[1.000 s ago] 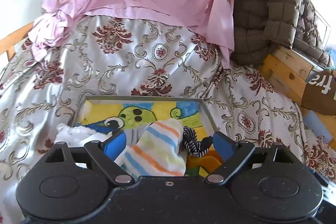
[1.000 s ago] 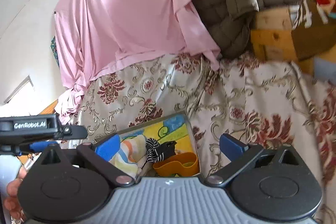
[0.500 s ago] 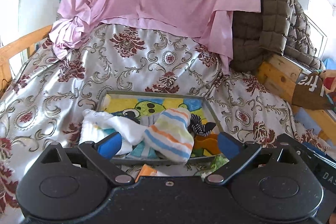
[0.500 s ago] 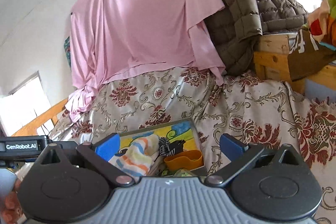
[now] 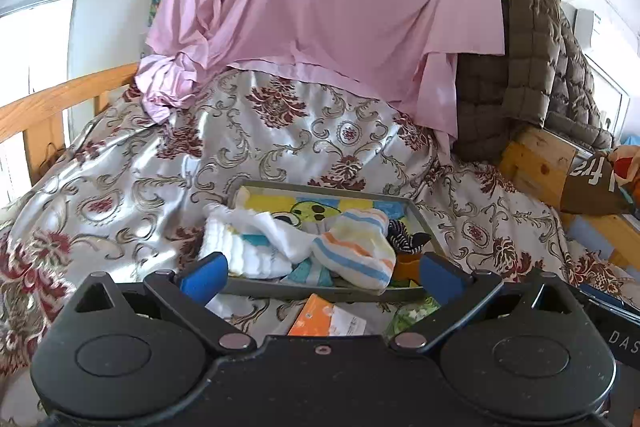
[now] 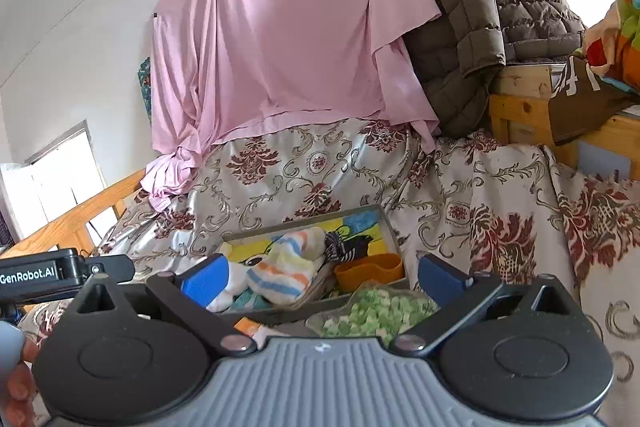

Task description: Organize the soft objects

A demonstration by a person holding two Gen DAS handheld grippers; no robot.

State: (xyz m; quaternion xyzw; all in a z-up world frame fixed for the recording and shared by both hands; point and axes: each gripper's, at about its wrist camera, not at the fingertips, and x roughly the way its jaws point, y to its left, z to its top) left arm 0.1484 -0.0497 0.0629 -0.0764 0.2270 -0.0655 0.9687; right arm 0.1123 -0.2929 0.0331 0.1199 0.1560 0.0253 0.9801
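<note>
A grey tray [image 5: 320, 294] with a cartoon picture on its floor lies on the floral bedspread. In it lie a white sock with orange and blue stripes [image 5: 356, 247], a white cloth [image 5: 248, 243] hanging over the left rim, a black-and-white striped sock [image 5: 406, 237] and an orange cup [image 5: 406, 265]. My left gripper [image 5: 322, 277] hovers short of the tray's near wall. Its jaws are opening and nothing is between them. My right gripper [image 6: 324, 279] is open and empty, also short of the tray [image 6: 387, 227], with the striped sock [image 6: 288, 267] beyond it.
An orange packet [image 5: 316, 315] and a clear bag of green bits [image 6: 372, 313] lie on the bedspread before the tray. A pink sheet [image 5: 320, 7] and a brown quilt [image 5: 532, 67] hang behind. Wooden rails [image 5: 48, 107] stand left, a wooden frame [image 6: 520, 107] right.
Both grippers have drawn back from the tray, which now looks smaller. The striped sock, close between the left fingers before, lies in the tray. The packet and green bag came into view.
</note>
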